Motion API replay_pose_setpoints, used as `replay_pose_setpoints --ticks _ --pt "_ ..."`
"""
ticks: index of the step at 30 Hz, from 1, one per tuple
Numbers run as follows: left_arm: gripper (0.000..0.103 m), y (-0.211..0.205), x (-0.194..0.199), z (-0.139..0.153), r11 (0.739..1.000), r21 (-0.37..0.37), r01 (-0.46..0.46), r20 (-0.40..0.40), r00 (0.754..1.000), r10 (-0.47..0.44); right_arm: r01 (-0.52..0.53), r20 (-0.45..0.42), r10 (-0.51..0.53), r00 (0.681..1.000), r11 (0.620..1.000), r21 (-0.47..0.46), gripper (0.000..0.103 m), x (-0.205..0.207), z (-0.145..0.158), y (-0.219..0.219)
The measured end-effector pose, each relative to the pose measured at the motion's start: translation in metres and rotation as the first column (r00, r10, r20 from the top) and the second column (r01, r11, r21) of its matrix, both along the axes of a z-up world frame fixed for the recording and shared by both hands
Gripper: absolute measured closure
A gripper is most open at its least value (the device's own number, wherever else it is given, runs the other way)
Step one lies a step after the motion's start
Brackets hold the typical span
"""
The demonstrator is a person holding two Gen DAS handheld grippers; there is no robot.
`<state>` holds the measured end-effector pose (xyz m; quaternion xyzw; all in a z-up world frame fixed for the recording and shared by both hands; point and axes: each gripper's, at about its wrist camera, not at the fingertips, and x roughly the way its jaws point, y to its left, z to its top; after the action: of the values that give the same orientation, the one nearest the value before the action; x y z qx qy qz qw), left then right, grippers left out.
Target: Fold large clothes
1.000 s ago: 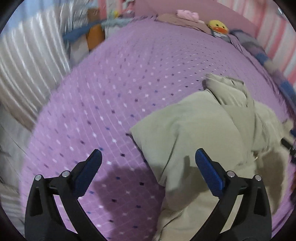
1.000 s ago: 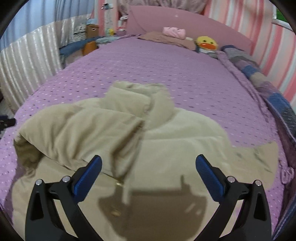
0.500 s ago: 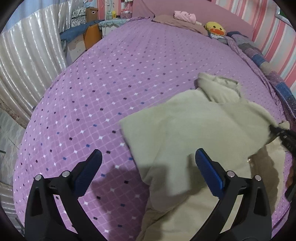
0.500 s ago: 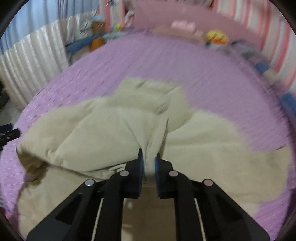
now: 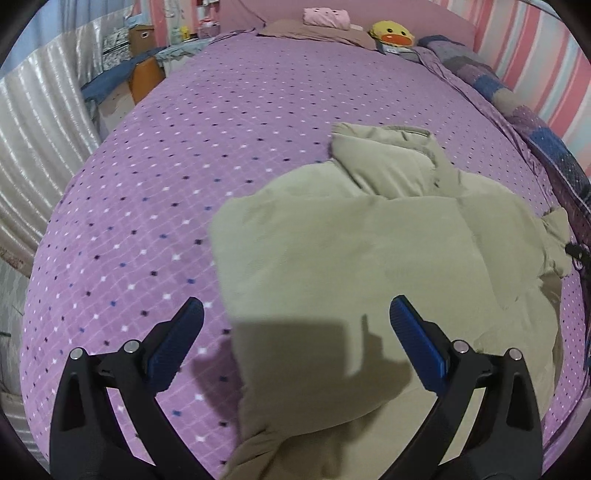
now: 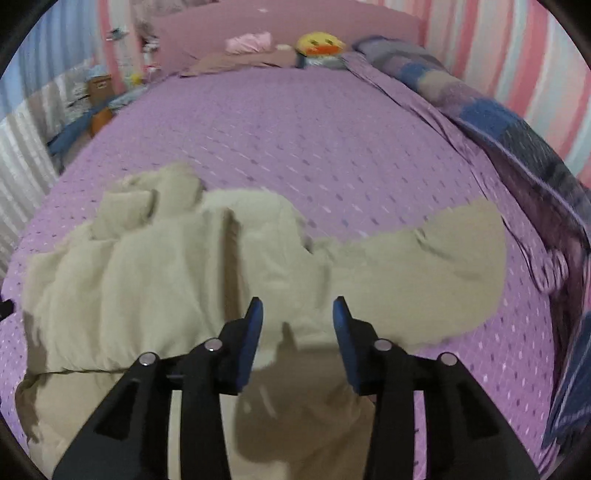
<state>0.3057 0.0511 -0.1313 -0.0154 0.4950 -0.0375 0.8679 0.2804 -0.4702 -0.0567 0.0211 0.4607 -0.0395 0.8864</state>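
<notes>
A large beige padded garment (image 5: pixel 351 258) lies rumpled on the purple dotted bed (image 5: pixel 184 166). My left gripper (image 5: pixel 295 325) hovers open and wide over the garment's near left edge, with its left finger over the bedspread. In the right wrist view the garment (image 6: pixel 166 266) is bunched at the left and one sleeve (image 6: pixel 443 266) stretches out flat to the right. My right gripper (image 6: pixel 297 317) is just above the cloth where body and sleeve meet. Its jaws are partly apart and opening, and the pads do not press the fabric.
A pink pillow (image 5: pixel 325 16) and a yellow duck plush (image 5: pixel 391 33) sit at the head of the bed. A folded blue and purple blanket (image 6: pixel 498 122) runs along the right side. A silvery curtain (image 5: pixel 33 129) and a cardboard box (image 5: pixel 142 37) stand to the left.
Half a second ago my right gripper was shut on a fold of the garment; its jaws have since parted and it has moved right. The left gripper has shifted right over the garment's edge.
</notes>
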Motion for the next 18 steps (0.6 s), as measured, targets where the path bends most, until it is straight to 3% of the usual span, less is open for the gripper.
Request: replay_pose_setpoints --ticks 4,8,11,18 --pt "0.003 -0.021 0.012 -0.004 1.000 -0.011 -0.004 -0.010 1.000 0.004 -0.097 0.028 0.097 0.995 0.995 0.004 0.060 0.022 0.002 0.042" --pt "0.003 -0.041 0.019 -0.017 0.999 -0.034 0.007 -0.038 0.999 -0.008 -0.200 -0.007 0.200 0.980 0.979 -0.024 0.061 0.048 -0.020 0.085" --pt "0.003 -0.049 0.023 -0.036 1.000 -0.017 0.003 -0.074 0.997 -0.004 -0.194 -0.090 0.187 0.978 0.979 -0.065 0.061 0.061 -0.053 0.094" --pt "0.003 -0.061 0.033 -0.064 0.999 0.047 0.026 -0.094 0.995 -0.022 -0.179 -0.143 0.176 0.974 0.984 -0.009 0.059 0.067 -0.087 0.080"
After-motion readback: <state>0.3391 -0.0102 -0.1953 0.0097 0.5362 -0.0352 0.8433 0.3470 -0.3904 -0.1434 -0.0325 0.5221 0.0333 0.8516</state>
